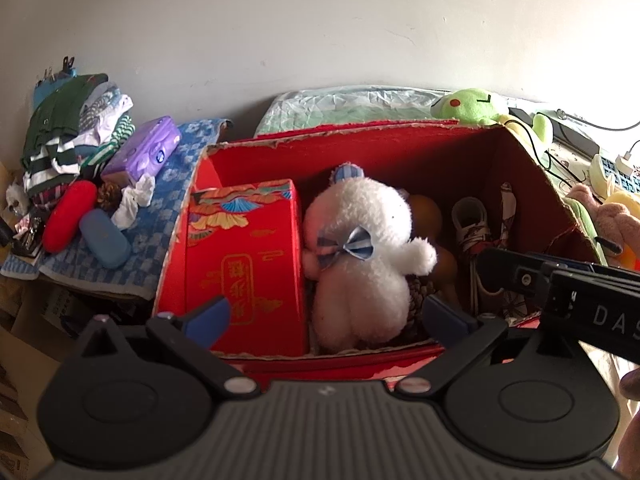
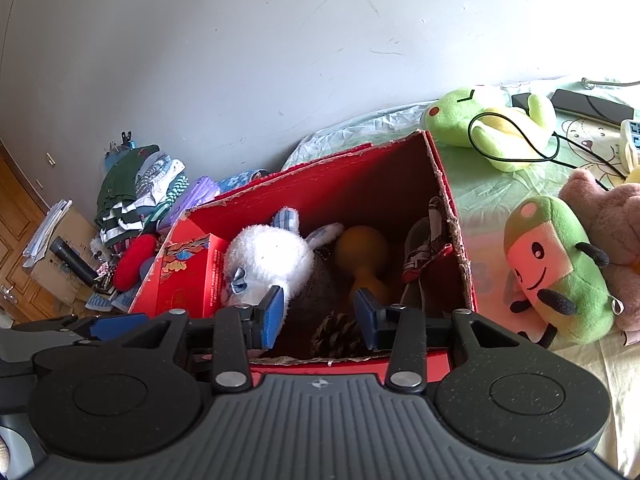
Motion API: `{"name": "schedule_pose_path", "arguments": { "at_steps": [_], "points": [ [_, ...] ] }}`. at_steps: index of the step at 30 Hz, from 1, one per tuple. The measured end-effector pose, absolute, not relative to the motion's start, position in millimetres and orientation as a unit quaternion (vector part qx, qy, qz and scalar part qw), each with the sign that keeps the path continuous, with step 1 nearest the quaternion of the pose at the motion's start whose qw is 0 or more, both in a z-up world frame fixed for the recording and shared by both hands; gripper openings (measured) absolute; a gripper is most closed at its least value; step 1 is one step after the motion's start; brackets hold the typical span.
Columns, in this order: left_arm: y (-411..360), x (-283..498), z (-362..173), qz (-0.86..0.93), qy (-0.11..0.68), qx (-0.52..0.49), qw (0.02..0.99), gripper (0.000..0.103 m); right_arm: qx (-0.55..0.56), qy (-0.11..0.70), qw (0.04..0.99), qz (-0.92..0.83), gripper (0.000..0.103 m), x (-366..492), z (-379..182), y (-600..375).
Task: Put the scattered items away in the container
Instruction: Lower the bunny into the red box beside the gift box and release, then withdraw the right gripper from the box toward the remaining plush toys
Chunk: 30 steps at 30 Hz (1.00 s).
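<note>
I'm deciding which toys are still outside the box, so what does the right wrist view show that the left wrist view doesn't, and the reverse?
Only the right wrist view shows the watermelon-slice plush in full beside the red cardboard box, plus the loose pine cone on the box floor. Only the left wrist view shows the blue glasses case and crumpled tissue on the checkered cloth. Both show the white plush bunny, the red gift box, the green frog plush, and open, empty jaws on each gripper.
</note>
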<state>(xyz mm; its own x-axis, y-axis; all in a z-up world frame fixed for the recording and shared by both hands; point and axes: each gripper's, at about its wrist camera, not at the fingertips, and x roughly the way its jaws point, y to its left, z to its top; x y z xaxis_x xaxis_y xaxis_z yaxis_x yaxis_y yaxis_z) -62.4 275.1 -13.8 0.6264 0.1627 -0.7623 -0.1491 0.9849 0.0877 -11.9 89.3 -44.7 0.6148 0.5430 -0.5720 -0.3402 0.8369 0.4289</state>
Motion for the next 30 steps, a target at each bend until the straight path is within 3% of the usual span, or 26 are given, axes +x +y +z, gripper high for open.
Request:
{"name": "schedule_pose_path", "arguments": {
  "at_steps": [30],
  "points": [
    [295,-50,-33,0.041,0.436,-0.052,0.898,0.102,0.128,0.356,0.906,0.192,0.049,-15,-45,101]
  ]
}}
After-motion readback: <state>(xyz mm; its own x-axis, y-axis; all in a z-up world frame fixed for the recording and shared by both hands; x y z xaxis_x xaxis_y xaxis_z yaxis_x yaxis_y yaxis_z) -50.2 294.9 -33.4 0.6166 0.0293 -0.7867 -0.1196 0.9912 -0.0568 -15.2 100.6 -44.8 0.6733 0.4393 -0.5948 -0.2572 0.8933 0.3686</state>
